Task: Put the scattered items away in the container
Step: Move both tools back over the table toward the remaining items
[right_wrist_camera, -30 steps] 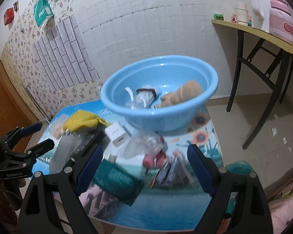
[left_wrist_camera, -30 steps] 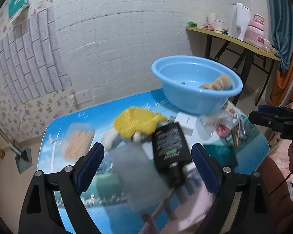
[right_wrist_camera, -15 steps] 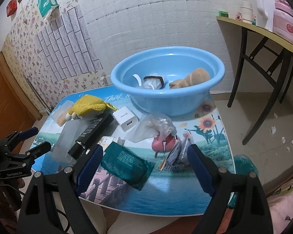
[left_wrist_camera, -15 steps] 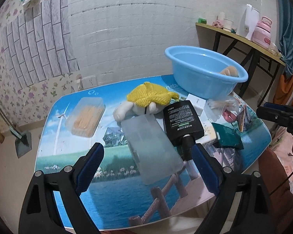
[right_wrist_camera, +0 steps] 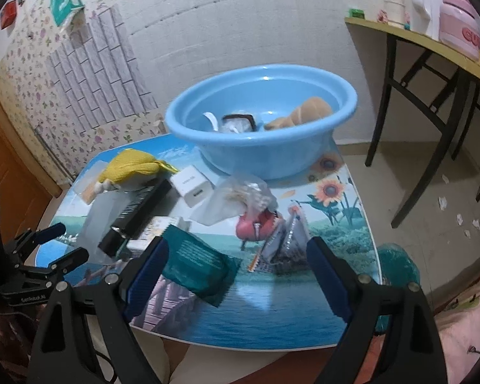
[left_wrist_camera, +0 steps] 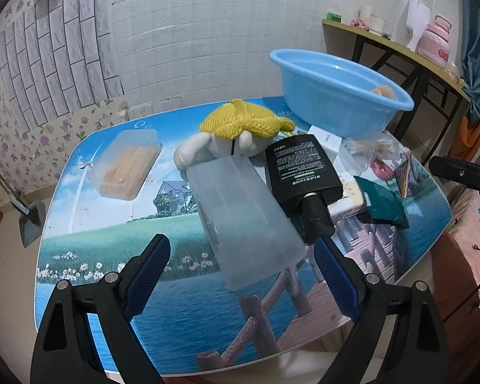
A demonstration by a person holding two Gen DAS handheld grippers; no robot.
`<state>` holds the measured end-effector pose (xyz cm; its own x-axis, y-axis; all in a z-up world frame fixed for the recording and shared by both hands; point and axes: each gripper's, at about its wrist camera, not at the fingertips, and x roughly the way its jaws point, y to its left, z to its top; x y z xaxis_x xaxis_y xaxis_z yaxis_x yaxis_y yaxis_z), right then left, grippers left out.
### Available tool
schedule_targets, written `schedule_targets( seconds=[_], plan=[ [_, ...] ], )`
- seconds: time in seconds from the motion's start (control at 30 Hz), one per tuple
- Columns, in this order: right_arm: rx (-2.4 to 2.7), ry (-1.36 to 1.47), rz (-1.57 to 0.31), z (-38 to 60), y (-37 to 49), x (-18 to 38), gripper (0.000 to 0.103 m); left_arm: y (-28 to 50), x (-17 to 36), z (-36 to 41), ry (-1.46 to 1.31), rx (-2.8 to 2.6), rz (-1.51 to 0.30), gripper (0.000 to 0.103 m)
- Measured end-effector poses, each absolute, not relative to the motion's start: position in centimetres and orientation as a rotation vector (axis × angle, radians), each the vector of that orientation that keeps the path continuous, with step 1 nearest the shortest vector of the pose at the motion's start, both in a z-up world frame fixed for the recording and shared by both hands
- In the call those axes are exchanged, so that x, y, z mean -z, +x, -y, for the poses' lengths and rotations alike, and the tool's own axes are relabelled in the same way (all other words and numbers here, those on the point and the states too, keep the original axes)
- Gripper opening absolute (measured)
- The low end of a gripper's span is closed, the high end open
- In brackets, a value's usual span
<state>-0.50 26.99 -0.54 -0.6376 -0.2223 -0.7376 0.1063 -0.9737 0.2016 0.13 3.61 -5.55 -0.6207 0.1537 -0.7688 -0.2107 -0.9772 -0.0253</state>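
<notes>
The left gripper (left_wrist_camera: 241,270) stands wide open, empty, above the table (left_wrist_camera: 89,249); a frosted plastic box (left_wrist_camera: 244,217) lies at twelve o'clock, a black bottle (left_wrist_camera: 304,172) touching it at one. The right gripper (right_wrist_camera: 236,272) gapes too, empty, a teal packet (right_wrist_camera: 196,264) at ten, the blue basin (right_wrist_camera: 259,140) at twelve.

Plastic, knit and gloss on the table

Glossy blue plastic basin (right_wrist_camera: 262,121); frosted translucent plastic box (left_wrist_camera: 243,217); matt black plastic bottle (left_wrist_camera: 304,169); yellow knitted cloth (left_wrist_camera: 243,121); glossy printed table (left_wrist_camera: 112,249).
</notes>
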Motion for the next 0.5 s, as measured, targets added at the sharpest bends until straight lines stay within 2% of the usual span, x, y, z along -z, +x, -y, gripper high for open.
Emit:
schedule_targets(
  seconds=[0.5],
  plan=[
    [2.699, 1.324, 0.243, -28.4, -1.7, 2.8, 0.089, -1.5, 7.2, -4.6, -1.301, -2.644, -0.127, 0.091]
  ],
)
